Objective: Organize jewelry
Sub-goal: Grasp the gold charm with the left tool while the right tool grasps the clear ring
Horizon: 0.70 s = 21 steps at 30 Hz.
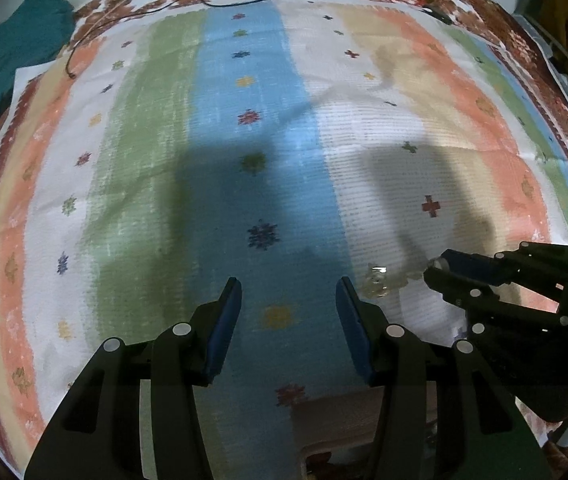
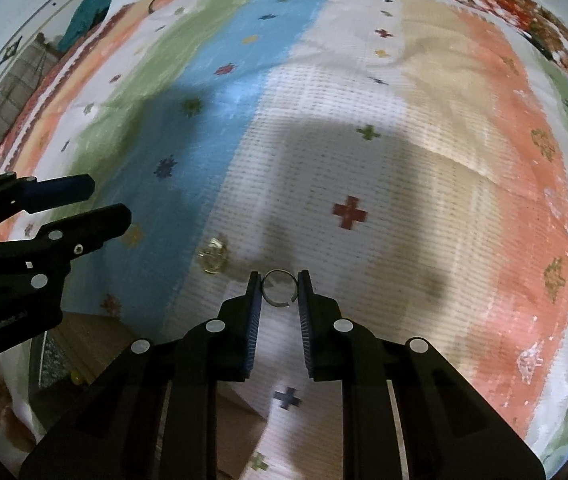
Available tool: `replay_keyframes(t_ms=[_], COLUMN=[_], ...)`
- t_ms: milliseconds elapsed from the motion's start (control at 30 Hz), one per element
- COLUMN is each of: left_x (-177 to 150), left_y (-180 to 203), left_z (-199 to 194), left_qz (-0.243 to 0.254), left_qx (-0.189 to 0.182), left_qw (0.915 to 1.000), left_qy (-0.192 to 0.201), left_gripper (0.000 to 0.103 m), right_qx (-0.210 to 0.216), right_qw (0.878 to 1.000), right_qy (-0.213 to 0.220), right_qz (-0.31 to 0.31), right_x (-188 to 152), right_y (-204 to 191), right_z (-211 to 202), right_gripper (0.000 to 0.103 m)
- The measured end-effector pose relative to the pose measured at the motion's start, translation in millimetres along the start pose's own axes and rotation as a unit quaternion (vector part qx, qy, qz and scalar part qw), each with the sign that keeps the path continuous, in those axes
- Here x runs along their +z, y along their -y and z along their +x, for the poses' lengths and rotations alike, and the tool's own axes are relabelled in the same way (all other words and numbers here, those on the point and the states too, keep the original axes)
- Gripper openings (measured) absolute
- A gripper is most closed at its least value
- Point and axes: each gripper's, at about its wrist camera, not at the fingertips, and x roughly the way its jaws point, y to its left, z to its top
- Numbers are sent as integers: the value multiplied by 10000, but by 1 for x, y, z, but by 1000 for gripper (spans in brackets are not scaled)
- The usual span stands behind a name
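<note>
Two grippers over a striped cloth [image 2: 383, 168].
My right gripper [image 2: 280, 289] pinches a ring [image 2: 278, 290]; my left gripper [image 1: 288, 300] gapes, empty.

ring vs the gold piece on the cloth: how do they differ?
The ring is a plain silver open band; the gold ornament is chunky and sparkly. The ring is pinched between the right gripper jaws; the gold ornament lies loose on the striped cloth, ungripped. Both are small jewelry pieces.

The right gripper [image 2: 280, 280] points steeply down, jaws clamped on a ring [image 2: 279, 289]. Left of the ring, the left gripper [image 1: 288, 294] hangs half-spread, holding nothing.
</note>
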Motion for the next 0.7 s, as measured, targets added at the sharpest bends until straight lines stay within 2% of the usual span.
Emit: replay_keyframes(t_ms=[400,533,700], left_x=[7,9,9], left_y=[30,34,43], left_z=[19,29,41], left_qz=[317,296,386], left_qx=[-216,-432,-422], left_qw=[9989,9976,9965], left_qy=[-251,-450,-607], left_gripper=[49,49,49], right_qx=[-117,-116,-106], right_qw=[9990,9989,9990], right_qy=[180,178,212], right_qz=[380,415,382], right_x=[-5,-4,-3], right_y=[40,44,44], right_z=[-18,-17,-18], right_gripper=[19,19,19])
